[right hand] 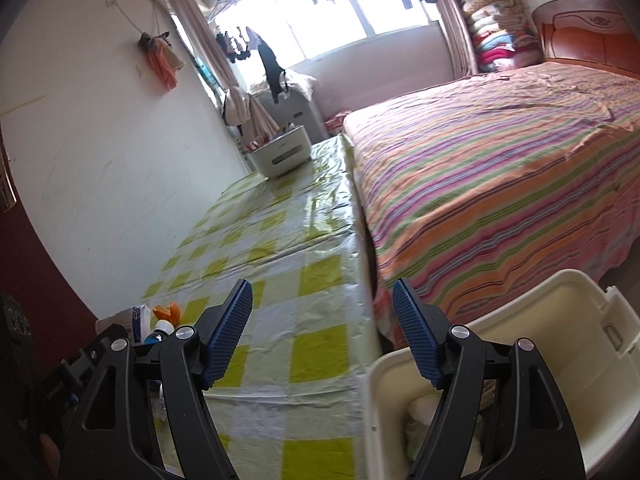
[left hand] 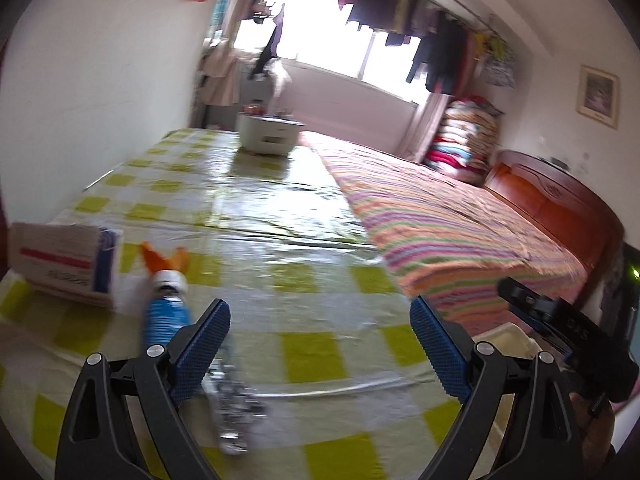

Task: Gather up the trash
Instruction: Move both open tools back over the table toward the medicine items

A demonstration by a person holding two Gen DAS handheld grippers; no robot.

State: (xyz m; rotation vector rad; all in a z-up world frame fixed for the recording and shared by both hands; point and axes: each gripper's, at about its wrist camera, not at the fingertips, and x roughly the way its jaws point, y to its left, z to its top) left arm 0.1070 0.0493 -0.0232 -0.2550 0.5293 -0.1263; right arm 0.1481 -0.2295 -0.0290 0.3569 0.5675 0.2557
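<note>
Meanwhile both grippers gape wide and empty: the left gripper point(left hand: 320, 344) over a crumpled silver foil wrapper point(left hand: 234, 408), the right gripper point(right hand: 322, 328) beside a cream plastic bin point(right hand: 568, 360).

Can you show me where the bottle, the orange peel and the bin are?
bottle point(left hand: 166, 314): left wrist view, on its blue label.
orange peel point(left hand: 154, 258): left wrist view, on the left piece.
bin point(right hand: 576, 344): right wrist view, on its inner wall.
</note>
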